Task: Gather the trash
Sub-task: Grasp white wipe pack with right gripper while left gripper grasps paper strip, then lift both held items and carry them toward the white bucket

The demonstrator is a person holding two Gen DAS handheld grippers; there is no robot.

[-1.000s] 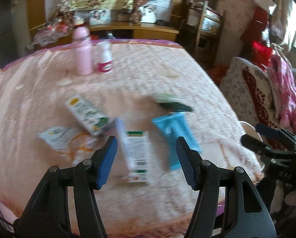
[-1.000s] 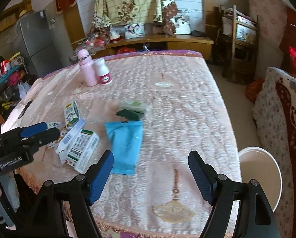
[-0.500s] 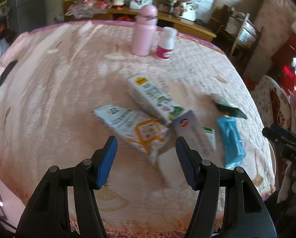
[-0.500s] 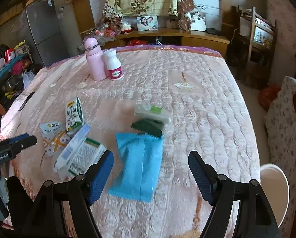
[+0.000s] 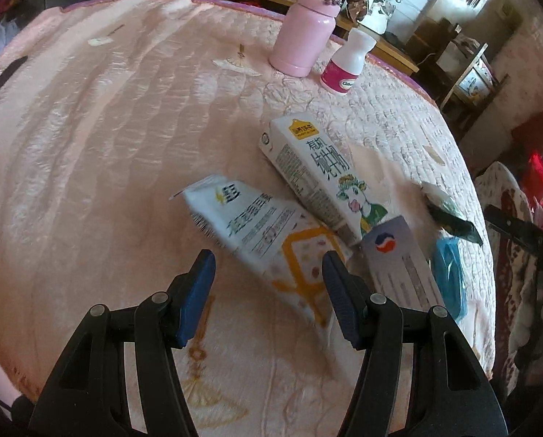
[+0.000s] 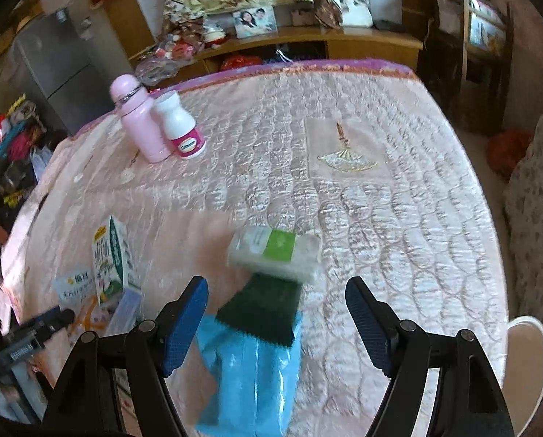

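Left gripper (image 5: 267,278): jaws spread, empty, above white snack wrapper (image 5: 249,225) on the pink-quilted tabletop (image 5: 89,145). Advice: descend squarely, pinch one wrapper edge only. Milk carton (image 5: 318,171) and grey box (image 5: 398,258) crowd its right side. Right gripper (image 6: 276,313): jaws spread, empty, over dark green packet (image 6: 264,309) overlapping blue bag (image 6: 249,375); green-banded pack (image 6: 275,247) touching beyond. Pink flask (image 6: 136,120), white bottle (image 6: 180,127): well apart, not obstructing.

The blue pouch (image 6: 249,375) is blurred, partly under the dark packet (image 6: 264,309).
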